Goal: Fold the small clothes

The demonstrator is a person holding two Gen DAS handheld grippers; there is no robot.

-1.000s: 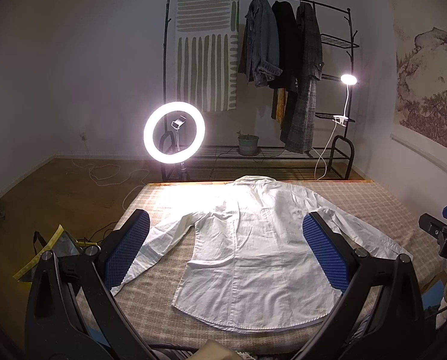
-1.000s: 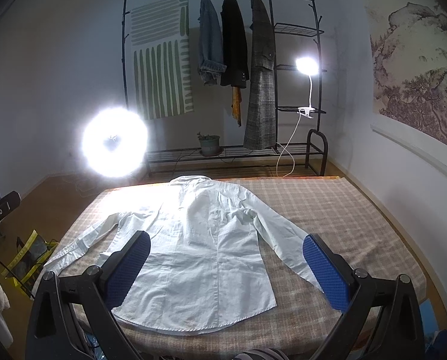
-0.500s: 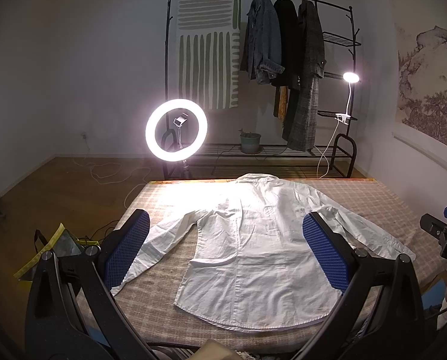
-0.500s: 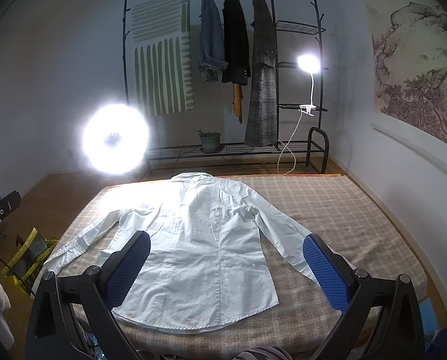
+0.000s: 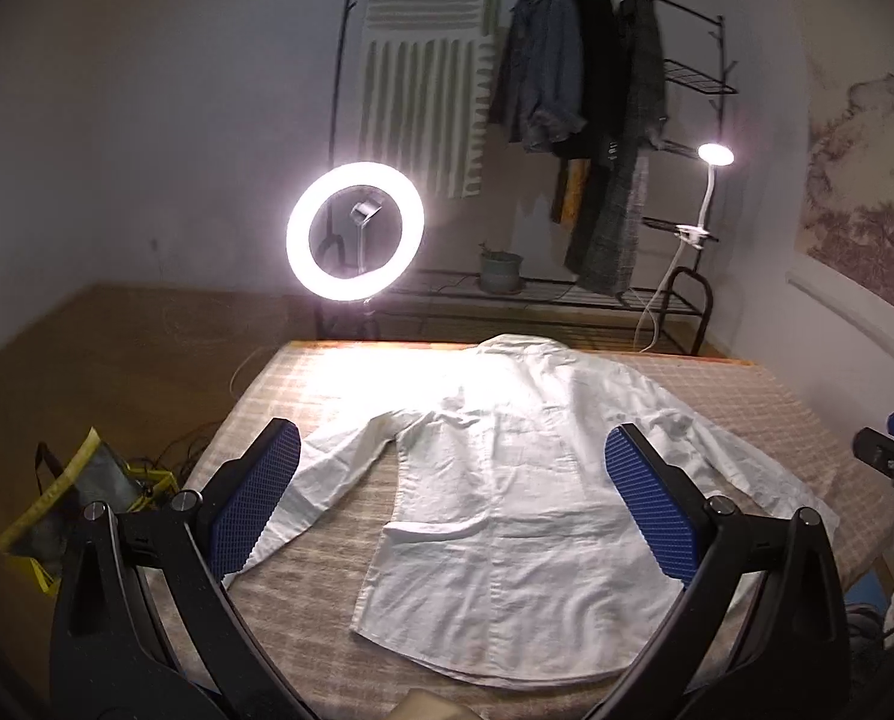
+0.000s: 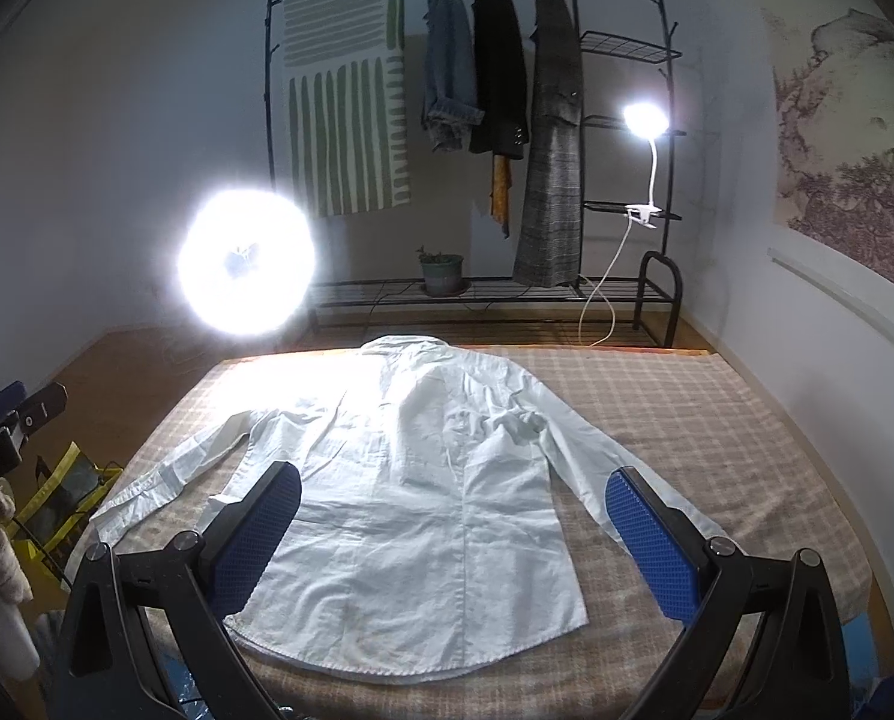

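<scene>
The white shirt (image 5: 507, 480) lies flat across the middle of both frames on a table (image 6: 717, 420) covered in checked cloth, collar toward the far edge, hem toward me, both sleeves spread out to the sides. In the left wrist view my left gripper (image 5: 447, 504) hangs above the near part of the shirt with its jaws wide and holding nothing; its blue pads (image 5: 255, 498) frame the shirt's body, one over the left-frame sleeve. In the right wrist view my right gripper (image 6: 453, 540) also has its jaws wide and empty, one pad over the hem, the other over the right-frame sleeve. Beyond the table, a ring light (image 5: 356, 231) glows at centre left, a black clothes rack (image 6: 567, 120) with hanging coats fills the upper centre, and a clip lamp (image 6: 645, 120) shines at upper right
</scene>
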